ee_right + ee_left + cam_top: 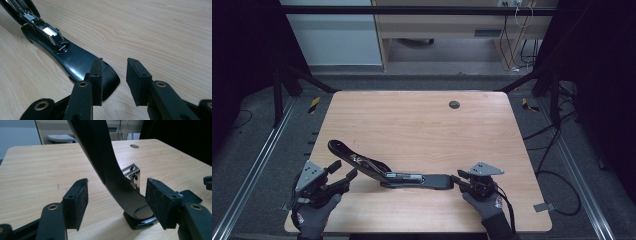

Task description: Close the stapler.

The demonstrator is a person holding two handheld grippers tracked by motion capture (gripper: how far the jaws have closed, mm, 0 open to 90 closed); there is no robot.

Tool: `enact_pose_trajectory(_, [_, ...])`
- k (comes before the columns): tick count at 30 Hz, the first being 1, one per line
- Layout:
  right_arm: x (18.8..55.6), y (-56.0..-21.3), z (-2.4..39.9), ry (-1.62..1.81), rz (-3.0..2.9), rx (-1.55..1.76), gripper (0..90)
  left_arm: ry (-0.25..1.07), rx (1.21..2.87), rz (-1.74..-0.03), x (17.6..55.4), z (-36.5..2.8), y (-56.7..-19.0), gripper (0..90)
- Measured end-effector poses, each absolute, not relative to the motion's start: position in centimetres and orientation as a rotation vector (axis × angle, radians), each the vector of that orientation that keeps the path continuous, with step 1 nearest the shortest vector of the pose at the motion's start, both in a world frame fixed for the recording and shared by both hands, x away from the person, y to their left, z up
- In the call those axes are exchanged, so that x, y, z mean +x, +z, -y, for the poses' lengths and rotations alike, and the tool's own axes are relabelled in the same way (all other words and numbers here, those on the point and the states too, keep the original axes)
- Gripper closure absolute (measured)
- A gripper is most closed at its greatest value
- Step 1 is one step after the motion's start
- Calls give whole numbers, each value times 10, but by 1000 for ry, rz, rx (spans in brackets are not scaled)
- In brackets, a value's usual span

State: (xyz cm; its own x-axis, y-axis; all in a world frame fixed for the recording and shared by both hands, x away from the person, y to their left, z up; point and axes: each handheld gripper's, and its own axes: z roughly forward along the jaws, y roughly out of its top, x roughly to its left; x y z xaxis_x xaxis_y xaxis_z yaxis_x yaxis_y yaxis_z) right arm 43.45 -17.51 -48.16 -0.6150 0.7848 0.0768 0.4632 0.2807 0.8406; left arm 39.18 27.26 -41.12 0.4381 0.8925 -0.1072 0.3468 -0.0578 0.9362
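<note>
- The black stapler (pixel 387 172) lies open at the table's (pixel 422 120) six o'clock edge, its top arm swung up toward ten o'clock.
- The left gripper (pixel 344 172) is let go, jaws wide around that arm, not touching.
- The right gripper (pixel 458 179) is let go too, at the base's three o'clock tip, maybe to steady it.

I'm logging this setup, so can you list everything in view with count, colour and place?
stapler: one, black with a metal magazine, swung open, near edge of the table between the grippers
table: one, light wood
cable hole cover: one, dark, far part of the table
left gripper: one, black, jaws open beside the stapler's raised arm
right gripper: one, black, jaws open at the stapler's base tip
gloved hands: two, grey, at the near edge
</note>
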Motion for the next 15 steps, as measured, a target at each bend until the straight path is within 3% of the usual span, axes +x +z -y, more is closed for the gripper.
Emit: enact_pose_trajectory(15, [426,-485,167,1263,-2207,1117,732,729,1518,-1153,412,-264,-397,355])
